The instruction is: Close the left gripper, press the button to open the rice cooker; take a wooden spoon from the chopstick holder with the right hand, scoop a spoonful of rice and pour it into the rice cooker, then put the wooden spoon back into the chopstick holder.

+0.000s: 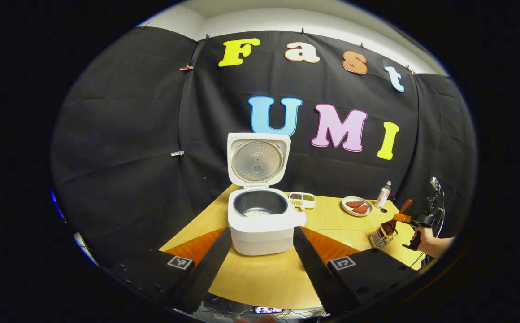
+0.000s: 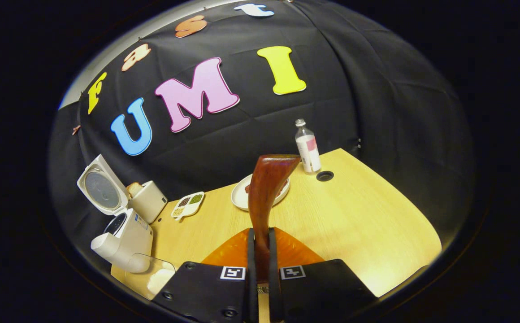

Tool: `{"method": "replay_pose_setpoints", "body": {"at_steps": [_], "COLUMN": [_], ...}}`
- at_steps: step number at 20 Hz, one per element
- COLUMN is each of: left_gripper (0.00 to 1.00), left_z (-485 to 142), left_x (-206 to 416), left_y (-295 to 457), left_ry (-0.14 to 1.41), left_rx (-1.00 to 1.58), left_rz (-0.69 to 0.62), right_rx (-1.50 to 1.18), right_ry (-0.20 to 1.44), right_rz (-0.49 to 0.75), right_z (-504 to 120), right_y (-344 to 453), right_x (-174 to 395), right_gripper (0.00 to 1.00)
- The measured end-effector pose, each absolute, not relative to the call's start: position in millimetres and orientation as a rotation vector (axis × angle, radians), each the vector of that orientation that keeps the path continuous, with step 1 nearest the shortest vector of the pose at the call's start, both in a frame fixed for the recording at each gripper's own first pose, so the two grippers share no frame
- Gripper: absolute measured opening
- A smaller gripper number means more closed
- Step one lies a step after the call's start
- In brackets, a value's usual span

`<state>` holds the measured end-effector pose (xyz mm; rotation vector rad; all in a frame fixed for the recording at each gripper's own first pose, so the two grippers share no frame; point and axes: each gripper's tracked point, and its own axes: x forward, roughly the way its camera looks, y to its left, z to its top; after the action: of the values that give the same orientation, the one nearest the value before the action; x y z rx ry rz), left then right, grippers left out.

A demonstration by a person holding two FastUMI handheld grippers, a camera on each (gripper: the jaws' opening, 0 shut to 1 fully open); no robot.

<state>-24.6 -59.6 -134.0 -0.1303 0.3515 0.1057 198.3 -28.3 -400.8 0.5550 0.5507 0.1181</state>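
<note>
On the tabletop [image 1: 260, 278] one rice cooker [image 1: 260, 222] stands open, rice inside. My left hand-held gripper [image 1: 262, 251] is released, facing it. My right hand-held gripper [image 2: 260, 255] is clenched on the one wooden spoon [image 2: 266, 188], over the one chopstick holder [image 1: 380, 237]. I should lower it straight down, then let go.

White rice cooker [image 1: 260, 224], reddish-brown wooden spoon [image 2: 266, 188], pale yellow wood-grain table [image 2: 354, 215], grey inner pot [image 1: 260, 202].
</note>
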Motion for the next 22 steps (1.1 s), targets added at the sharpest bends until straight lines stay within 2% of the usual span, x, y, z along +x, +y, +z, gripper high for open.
{"method": "replay_pose_setpoints", "body": {"at_steps": [8, 9, 10, 11, 12, 13, 14, 16, 19, 22], "left_gripper": [0.95, 0.95, 0.95, 0.95, 0.95, 0.95, 0.95, 0.95, 0.95, 0.95], "left_z": [-131, -129, -128, -126, -124, -122, -118, -109, -91, -75], "left_x": [-25, -25, -25, -25, -25, -25, -24, -23, -19, -8], "left_y": [-60, -61, -63, -64, -64, -65, -67, -69, -68, -67], "left_ry": [0.352, 0.350, 0.346, 0.342, 0.335, 0.329, 0.321, 0.302, 0.255, 0.210], "left_rx": [-0.119, -0.117, -0.115, -0.112, -0.112, -0.114, -0.119, -0.126, -0.112, -0.129], "left_rz": [0.098, 0.092, 0.086, 0.080, 0.076, 0.068, 0.058, 0.038, 0.012, -0.021], "right_rx": [0.605, 0.613, 0.622, 0.630, 0.631, 0.627, 0.622, 0.624, 0.596, 0.520], "right_ry": [0.579, 0.575, 0.571, 0.568, 0.567, 0.567, 0.564, 0.550, 0.533, 0.506], "right_rz": [0.046, 0.027, 0.015, 0.007, -0.001, -0.012, -0.032, -0.055, -0.070, -0.072], "right_z": [-423, -422, -419, -416, -414, -412, -407, -394, -371, -337], "right_y": [-47, -54, -60, -63, -67, -72, -79, -88, -95, -98], "right_x": [181, 179, 177, 174, 171, 167, 162, 155, 133, 119], "right_gripper": [0.21, 0.28, 0.24, 0.48, 0.53, 0.71, 0.78, 0.82, 0.96, 0.97]}}
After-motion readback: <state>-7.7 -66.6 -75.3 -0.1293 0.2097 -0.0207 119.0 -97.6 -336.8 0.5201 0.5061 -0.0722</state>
